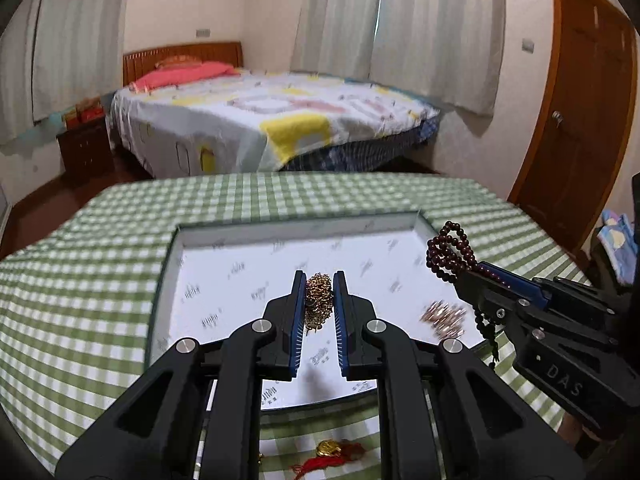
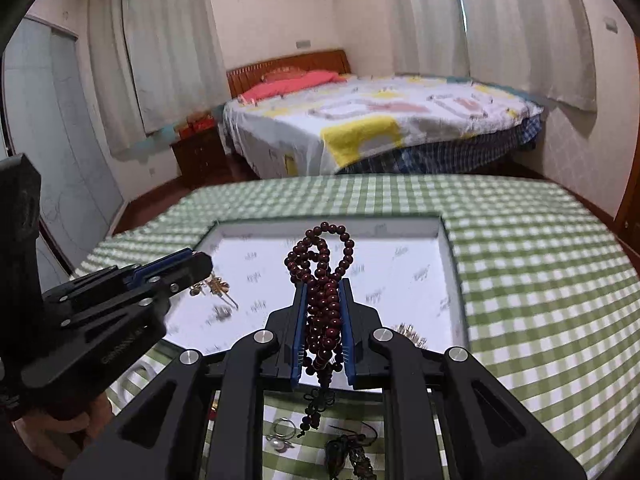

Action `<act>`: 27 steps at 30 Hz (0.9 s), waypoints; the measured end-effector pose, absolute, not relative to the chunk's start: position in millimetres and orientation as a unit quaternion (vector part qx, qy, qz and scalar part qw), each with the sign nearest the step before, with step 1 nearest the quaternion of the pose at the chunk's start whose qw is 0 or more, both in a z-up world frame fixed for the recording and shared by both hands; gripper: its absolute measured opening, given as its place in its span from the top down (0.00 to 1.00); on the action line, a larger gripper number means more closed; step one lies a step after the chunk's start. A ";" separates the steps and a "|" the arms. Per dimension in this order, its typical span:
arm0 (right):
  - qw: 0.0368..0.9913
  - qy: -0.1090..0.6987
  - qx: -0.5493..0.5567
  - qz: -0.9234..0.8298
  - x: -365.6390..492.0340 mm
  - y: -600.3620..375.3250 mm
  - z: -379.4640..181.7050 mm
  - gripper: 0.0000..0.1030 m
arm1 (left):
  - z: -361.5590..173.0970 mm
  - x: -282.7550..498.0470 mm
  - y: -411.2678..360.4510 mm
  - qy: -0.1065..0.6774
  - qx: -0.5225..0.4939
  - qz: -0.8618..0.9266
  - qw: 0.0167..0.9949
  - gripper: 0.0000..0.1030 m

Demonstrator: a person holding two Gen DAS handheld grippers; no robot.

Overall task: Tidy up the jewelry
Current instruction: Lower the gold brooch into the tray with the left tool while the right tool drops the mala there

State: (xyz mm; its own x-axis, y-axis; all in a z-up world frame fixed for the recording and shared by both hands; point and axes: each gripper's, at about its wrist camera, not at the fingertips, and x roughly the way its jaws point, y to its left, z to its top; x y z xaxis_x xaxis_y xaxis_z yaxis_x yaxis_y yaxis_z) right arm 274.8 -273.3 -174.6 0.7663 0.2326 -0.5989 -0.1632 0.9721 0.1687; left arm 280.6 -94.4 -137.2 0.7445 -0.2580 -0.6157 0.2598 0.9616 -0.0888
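Note:
A shallow white tray (image 1: 224, 248) with a dark rim lies on the green checked tablecloth (image 1: 80, 264). My left gripper (image 1: 319, 280) is shut on a bunched gold chain (image 1: 319, 300), held above the tray's middle. My right gripper (image 2: 324, 284) is shut on a dark red bead string (image 2: 325, 276), whose loops stick up past the fingertips while its tassel hangs below. In the left wrist view the right gripper (image 1: 464, 270) with the bead string (image 1: 450, 254) hovers over the tray's right side. A blurred pinkish-gold piece (image 1: 442, 318) lies in the tray. The left gripper (image 2: 206, 264) shows at the left in the right wrist view.
On the cloth before the tray lie a gold charm with red tassel (image 1: 332, 452), a pearl ring (image 2: 280, 434) and a dark pendant (image 2: 348, 452). A silvery piece (image 2: 410, 334) and a gold piece (image 2: 214, 286) lie in the tray (image 2: 450, 272). Behind the table stand a bed (image 1: 272, 120) and a door (image 1: 576, 112).

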 end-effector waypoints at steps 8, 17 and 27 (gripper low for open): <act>0.915 0.388 0.044 0.104 298.1 -268.7 -220.9 0.84 | -186.7 303.5 -92.1 0.386 0.014 -0.130 0.913 0.87; 0.907 0.407 0.035 0.098 303.2 -264.3 -236.5 0.83 | -206.9 313.2 -88.8 0.413 0.015 -0.124 0.902 0.87; 0.908 0.407 0.039 0.096 302.2 -267.8 -232.8 0.61 | -205.3 308.3 -86.3 0.409 0.006 -0.125 0.904 0.62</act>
